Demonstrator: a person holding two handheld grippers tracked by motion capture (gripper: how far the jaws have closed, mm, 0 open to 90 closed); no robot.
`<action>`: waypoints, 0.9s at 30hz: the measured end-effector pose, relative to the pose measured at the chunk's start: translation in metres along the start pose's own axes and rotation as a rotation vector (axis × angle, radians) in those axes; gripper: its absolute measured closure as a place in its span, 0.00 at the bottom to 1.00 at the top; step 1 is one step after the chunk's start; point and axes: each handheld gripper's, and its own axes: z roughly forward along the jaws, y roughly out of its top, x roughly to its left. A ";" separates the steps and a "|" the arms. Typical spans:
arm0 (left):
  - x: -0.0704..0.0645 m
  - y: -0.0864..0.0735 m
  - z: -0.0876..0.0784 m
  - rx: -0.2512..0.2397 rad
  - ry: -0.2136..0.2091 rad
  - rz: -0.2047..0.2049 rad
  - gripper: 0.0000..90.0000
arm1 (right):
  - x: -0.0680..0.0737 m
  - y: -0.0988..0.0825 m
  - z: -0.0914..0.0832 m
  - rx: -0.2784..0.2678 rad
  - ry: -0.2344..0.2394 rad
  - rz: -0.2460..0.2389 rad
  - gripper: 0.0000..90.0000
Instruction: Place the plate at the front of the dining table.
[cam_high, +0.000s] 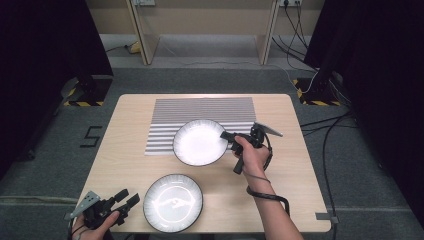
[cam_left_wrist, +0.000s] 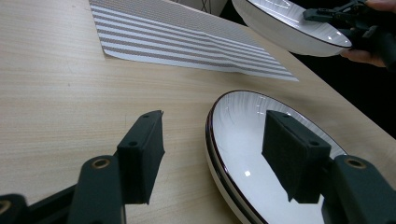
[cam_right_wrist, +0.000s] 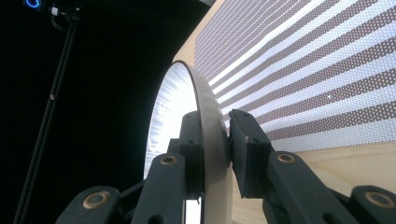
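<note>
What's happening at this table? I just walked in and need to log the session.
A person works with a handheld gripper in each hand. The right gripper is clamped on the rim of a white plate, holding it lifted above the striped mat; in the left gripper view it clearly hangs clear of the table. The left gripper is open near the table's front edge, its jaws straddling the rim of a second plate, which lies flat on the wood.

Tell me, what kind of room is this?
Probably a recording studio or lab, not a kitchen: black curtains flank the table, cables trail over grey floor, and hazard-taped stand bases sit nearby.
</note>
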 end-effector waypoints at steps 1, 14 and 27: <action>0.000 0.000 0.000 0.000 0.000 0.001 0.42 | 0.000 0.001 0.000 -0.002 0.000 0.003 0.84; 0.000 0.000 0.000 -0.001 -0.001 -0.001 0.42 | 0.003 0.009 0.000 -0.021 0.002 0.005 0.84; 0.000 0.000 0.000 -0.001 -0.002 0.000 0.42 | 0.001 0.016 0.001 -0.034 -0.007 0.017 0.84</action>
